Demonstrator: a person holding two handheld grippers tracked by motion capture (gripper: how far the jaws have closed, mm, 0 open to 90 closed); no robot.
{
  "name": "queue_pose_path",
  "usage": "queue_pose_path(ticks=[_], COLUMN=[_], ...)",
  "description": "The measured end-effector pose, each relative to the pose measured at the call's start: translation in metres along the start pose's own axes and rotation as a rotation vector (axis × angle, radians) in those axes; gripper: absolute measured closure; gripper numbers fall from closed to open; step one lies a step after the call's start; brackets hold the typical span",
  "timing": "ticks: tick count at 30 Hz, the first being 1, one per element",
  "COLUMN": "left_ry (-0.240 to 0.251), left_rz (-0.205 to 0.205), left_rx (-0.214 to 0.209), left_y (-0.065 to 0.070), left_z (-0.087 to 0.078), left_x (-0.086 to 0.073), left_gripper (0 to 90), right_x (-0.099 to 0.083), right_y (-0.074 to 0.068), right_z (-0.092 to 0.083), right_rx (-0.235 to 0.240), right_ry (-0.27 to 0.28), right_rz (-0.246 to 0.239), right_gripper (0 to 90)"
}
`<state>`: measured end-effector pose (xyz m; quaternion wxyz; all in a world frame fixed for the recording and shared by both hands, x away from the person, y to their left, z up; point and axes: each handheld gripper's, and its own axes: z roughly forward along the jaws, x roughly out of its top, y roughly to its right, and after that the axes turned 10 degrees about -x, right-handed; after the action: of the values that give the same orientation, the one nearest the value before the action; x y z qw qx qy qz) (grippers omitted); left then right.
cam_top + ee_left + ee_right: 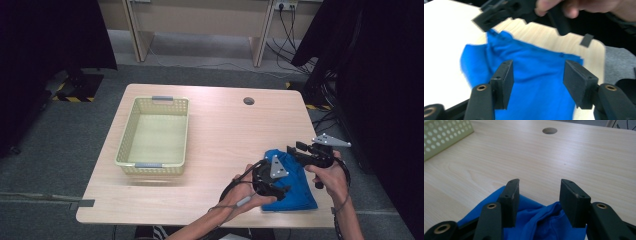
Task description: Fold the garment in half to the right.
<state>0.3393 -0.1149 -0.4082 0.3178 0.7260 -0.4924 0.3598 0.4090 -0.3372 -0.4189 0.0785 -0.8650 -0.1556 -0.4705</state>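
A blue cloth (298, 186) lies crumpled near the front right corner of the wooden table (225, 135). My left gripper (283, 191) hovers over the cloth's near left part. In the left gripper view its jaws (537, 68) stand apart above the blue cloth (536, 82), pressing on nothing. My right gripper (294, 149) is at the cloth's far edge. In the right gripper view its jaws (539, 185) are open too, with bunched blue cloth (541, 222) low between them and bare table beyond. The right gripper (499, 15) also shows across the cloth in the left gripper view.
A pale yellow perforated basket (126, 137) stands empty on the left half of the table; its corner (444, 135) shows in the right gripper view. A round cable hole (248, 101) sits near the far edge. Dark curtains and cables flank the table.
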Motion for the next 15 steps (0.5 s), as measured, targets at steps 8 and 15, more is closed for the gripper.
queue_pose_path(ticks=[8, 15], left_ry=[-0.061, -0.115], left_rz=[-0.008, -0.013], left_rx=[0.060, 0.047], left_y=[-0.008, -0.006], left_z=[0.001, 0.016], left_x=[-0.025, -0.044], left_gripper=[37.8, 36.6], right_x=[-0.005, -0.010], right_y=[-0.009, -0.019], right_z=[0.004, 0.012], right_rx=[-0.027, -0.026], right_ry=[-0.043, -0.076], right_rz=[-0.045, -0.064], right_gripper=[46.0, 44.7])
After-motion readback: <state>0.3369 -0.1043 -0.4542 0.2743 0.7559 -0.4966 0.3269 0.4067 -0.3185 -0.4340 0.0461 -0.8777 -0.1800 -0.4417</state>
